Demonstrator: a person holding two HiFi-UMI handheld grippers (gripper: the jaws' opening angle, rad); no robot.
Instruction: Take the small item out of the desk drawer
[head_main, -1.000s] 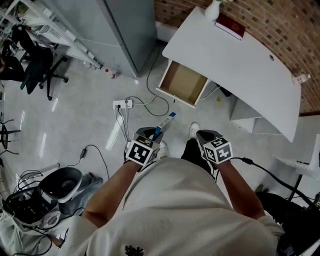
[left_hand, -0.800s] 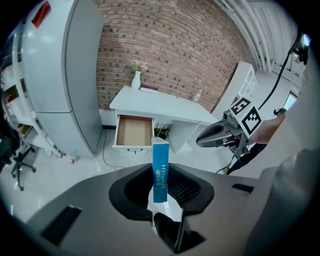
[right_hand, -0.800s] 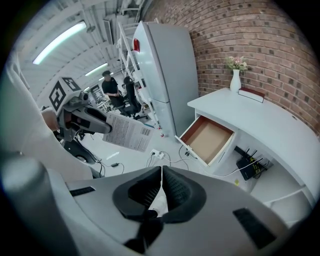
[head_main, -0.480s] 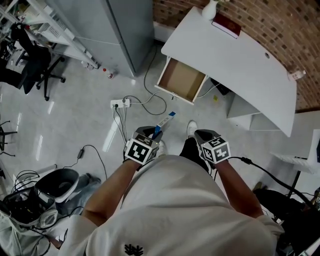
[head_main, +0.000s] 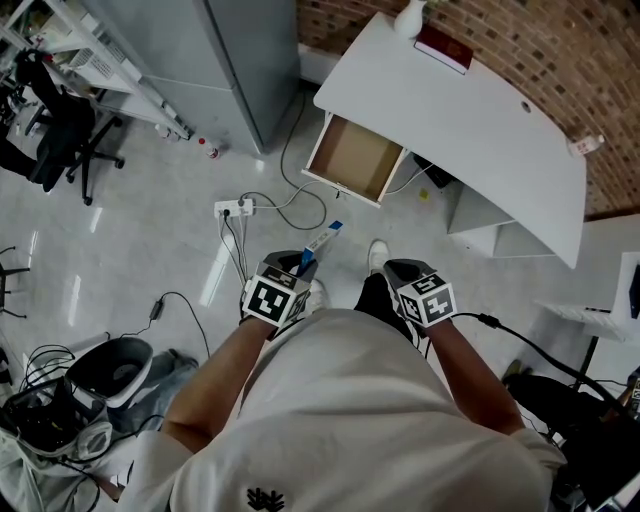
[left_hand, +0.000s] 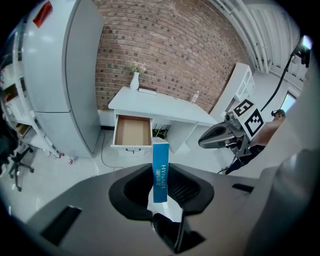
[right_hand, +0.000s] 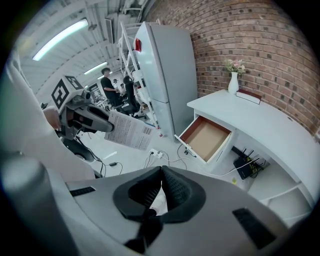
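left gripper (left_hand: 161, 186) clamps a blue box (left_hand: 160, 167) (drawer (head_main: 355, 160) stands open); right gripper (right_hand: 161, 189) has jaws together.

Glossy cardboard box (left_hand: 160, 170), rough brick wall (left_hand: 170, 55), matt wood drawer (left_hand: 132, 131)

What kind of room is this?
Probably an office or workshop: there is a white desk with an open drawer, a rolling office chair, and metal shelves.

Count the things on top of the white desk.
3. On the white desk: a white vase of flowers at one end, a flat dark red book right beside it, and a small pale item, too small to identify, toward the other end.
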